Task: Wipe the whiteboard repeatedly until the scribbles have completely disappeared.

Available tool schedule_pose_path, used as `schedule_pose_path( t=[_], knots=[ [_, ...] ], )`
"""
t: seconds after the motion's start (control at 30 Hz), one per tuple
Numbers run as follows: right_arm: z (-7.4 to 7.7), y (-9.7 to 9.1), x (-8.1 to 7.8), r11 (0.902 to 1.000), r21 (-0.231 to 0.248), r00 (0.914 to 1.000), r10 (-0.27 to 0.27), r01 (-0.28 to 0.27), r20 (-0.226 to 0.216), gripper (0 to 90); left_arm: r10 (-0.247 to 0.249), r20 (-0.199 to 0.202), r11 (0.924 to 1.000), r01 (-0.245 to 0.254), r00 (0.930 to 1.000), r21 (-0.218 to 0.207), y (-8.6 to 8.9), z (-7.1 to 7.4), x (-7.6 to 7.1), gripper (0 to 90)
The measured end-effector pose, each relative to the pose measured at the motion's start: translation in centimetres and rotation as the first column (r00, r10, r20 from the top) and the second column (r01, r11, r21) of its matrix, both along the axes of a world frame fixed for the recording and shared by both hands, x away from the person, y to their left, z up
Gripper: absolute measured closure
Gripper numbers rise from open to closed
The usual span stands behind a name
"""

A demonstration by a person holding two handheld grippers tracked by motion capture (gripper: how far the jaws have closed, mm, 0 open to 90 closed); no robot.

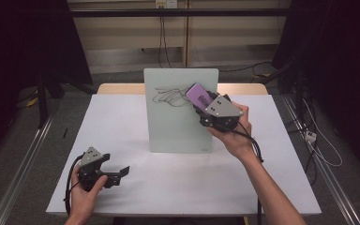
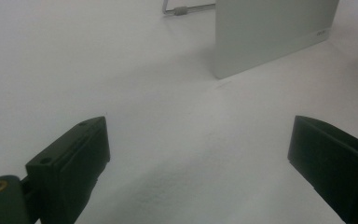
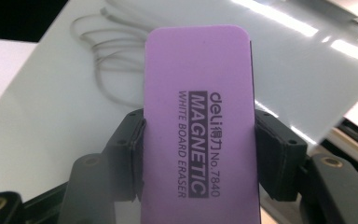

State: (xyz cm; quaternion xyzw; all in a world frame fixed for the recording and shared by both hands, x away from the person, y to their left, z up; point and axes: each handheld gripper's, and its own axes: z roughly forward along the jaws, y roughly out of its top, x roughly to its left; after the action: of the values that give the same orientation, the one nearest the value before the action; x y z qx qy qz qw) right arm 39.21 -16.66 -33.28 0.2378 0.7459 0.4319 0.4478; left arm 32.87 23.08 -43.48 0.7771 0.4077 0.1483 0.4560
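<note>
A small whiteboard [image 1: 178, 117] stands upright mid-table with grey scribbles [image 1: 168, 96] near its top. My right gripper [image 1: 205, 107] is shut on a purple whiteboard eraser [image 1: 198, 96], held against the board's upper right by the scribbles. In the right gripper view the eraser [image 3: 198, 121] is clamped between both pads, with the scribbles [image 3: 107, 56] just to its left on the board [image 3: 51, 116]. My left gripper [image 1: 122, 172] rests low at the table's front left, open, with nothing between its fingers [image 2: 70, 158]; the whiteboard [image 2: 265, 32] shows ahead of it.
The table is covered with a white sheet [image 1: 122, 122]. Cables [image 1: 323, 150] lie on the floor to the right, and dark stands flank the table. A metal clip or stand part [image 2: 182, 9] shows behind the board.
</note>
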Motion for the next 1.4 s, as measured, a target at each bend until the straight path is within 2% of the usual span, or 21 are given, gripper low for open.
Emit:
schedule_pose_path(
  t=[0.07, 0.23, 0.43, 0.57, 0.67, 0.93, 1.1, 1.27, 1.4],
  knots=[
    [-0.5, 0.1, -0.2, 0.9998, -0.014, 0.9998, 0.013, -0.013, -0.012, 41.4, 0.004, 0.002, 1.0, -0.004, 1.0, -0.001, 0.1, 0.0, 0.0, 5.4],
    [-0.6, -0.3, -0.3, 0.9998, 0.006, 0.9996, 0.02, -0.019, -0.021, 41.4, 0.0, -0.001, 1.0, 0.0, 1.0, 0.002, 0.0, 0.0, 0.0, 5.4],
    [1.0, -1.3, 0.2, 0.9987, 0.043, 0.9995, -0.028, 0.027, 0.017, 41.4, 0.001, -0.001, 1.0, -0.001, 1.0, 0.001, 0.0, 0.0, 0.0, 5.4],
    [2.2, -1.8, 0.6, 0.9979, 0.038, 0.9979, -0.054, 0.053, 0.035, 41.4, 0.0, 0.003, 1.0, 0.0, 1.0, 0.002, 0.0, 0.0, 0.1, 5.4],
    [2.4, -1.7, 0.8, 0.9973, 0.044, 0.9975, -0.06, 0.059, 0.038, 41.4, -0.005, 0.003, 1.0, 0.005, 1.0, 0.002, -0.1, 0.0, 0.0, 5.4],
    [0.8, -0.5, 0.3, 0.9987, 0.029, 0.9989, -0.043, 0.043, 0.019, 41.5, -0.006, -0.001, 1.0, 0.006, 1.0, 0.006, -0.1, -0.1, 0.1, 5.4],
    [-0.4, 0.5, 0.0, 0.9995, 0.027, 0.9999, -0.014, 0.014, -0.009, 41.5, -0.007, -0.001, 1.0, 0.007, 1.0, 0.007, -0.2, -0.1, 0.0, 5.4],
    [-1.8, 1.6, -0.5, 0.9998, 0.003, 0.9993, 0.018, -0.018, -0.033, 41.4, -0.007, -0.001, 0.9999, 0.007, 1.0, 0.01, -0.2, -0.1, 0.1, 5.4],
    [-2.2, 1.9, -0.7, 0.9996, 0.001, 0.9988, 0.027, -0.027, -0.041, 41.4, -0.01, -0.002, 0.9999, 0.01, 0.9999, 0.009, -0.2, -0.1, 0.1, 5.4]
  ],
)
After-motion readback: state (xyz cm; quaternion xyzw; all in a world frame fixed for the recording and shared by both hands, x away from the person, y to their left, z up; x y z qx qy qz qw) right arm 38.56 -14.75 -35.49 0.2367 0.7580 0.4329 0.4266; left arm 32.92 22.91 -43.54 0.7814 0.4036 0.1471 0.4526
